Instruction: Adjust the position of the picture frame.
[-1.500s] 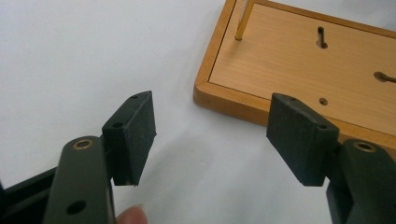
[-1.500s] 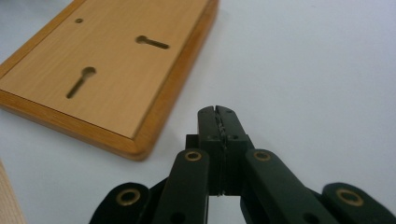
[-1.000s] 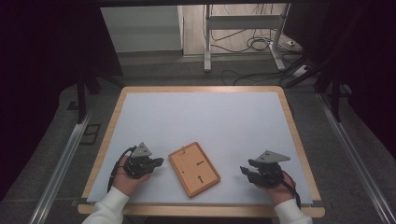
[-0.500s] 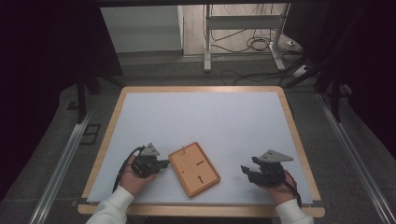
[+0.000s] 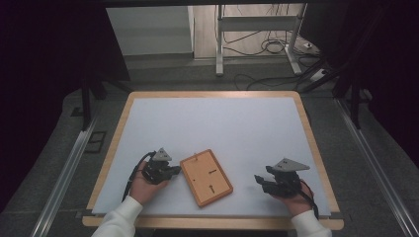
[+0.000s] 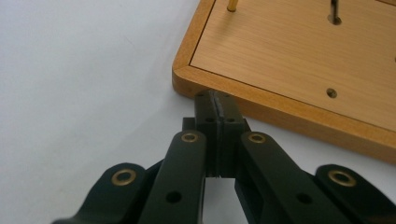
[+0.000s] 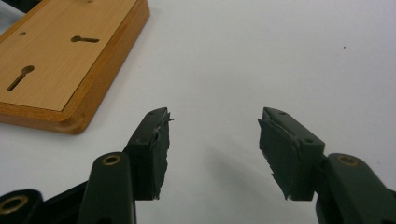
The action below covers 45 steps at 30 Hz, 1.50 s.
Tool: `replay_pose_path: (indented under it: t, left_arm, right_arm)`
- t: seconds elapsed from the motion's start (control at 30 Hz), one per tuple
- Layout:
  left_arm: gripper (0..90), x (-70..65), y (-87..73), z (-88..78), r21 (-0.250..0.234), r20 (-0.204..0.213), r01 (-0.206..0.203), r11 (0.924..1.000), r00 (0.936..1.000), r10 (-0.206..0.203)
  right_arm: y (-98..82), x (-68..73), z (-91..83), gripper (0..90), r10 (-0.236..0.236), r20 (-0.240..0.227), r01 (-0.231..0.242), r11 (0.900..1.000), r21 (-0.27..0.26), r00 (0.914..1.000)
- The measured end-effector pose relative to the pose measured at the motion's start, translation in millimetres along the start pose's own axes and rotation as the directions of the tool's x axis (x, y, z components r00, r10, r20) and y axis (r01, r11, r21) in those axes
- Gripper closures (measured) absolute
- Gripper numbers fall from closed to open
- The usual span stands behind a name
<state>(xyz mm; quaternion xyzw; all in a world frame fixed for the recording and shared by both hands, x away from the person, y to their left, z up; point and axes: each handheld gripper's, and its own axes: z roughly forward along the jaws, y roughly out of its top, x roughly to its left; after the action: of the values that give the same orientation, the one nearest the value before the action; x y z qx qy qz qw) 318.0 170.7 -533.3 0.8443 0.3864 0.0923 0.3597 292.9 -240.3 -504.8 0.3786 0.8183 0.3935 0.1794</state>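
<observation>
A lab – rig frame point(image 5: 257, 29) (floor cables point(image 5: 269, 47)).

the black left gripper point(image 5: 174, 170) sits low at the left, held in the person's left hand point(image 5: 143, 183), which comes out of a white sleeve point(image 5: 117, 220). its two jaws are pressed tight together with nothing between them. the black right gripper point(image 5: 258, 179) sits low at the right in the right hand point(image 5: 292, 196). its jaws stand apart, with nothing between them.
</observation>
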Motion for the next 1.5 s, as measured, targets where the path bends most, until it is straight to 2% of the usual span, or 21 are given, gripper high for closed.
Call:
replay_pose_path:
  t: [0.27, 0.37, 0.47, 0.73, 1.5]
  left_arm:
    - [89.8, 3.2, 8.7, 7.9, -0.004, -0.005, -0.009, 0.9999, 0.9999, 0.009]
    - [89.8, 5.9, 15.0, 13.7, -0.009, -0.003, -0.012, 0.9999, 0.9999, 0.012]
    - [89.7, 8.2, 21.1, 20.0, -0.016, 0.002, 0.002, 0.9999, 1.0000, -0.002]
    - [89.8, 10.4, 36.5, 33.8, -0.009, 0.002, -0.011, 0.9999, 0.9999, 0.011]
    - [89.6, 14.9, 46.2, 43.6, -0.008, 0.017, -0.022, 0.9997, 0.9996, 0.022]
  right_arm:
    - [0.2, -0.6, 0.9, 43.2, 0.000, 0.001, 0.000, 1.000, 0.001, 1.0000]
    - [0.3, -0.7, 1.8, 43.2, -0.002, 0.001, 0.002, 1.000, 0.003, 1.0000]
    - [0.4, -0.2, 2.3, 43.2, -0.007, 0.000, 0.007, 1.000, 0.009, 1.0000]
    - [0.0, -0.3, 3.7, 42.9, -0.007, -0.002, 0.007, 1.000, 0.023, 1.0000]
    - [0.1, 1.7, 6.2, 42.2, -0.034, 0.001, 0.034, 0.999, 0.033, 0.9994]
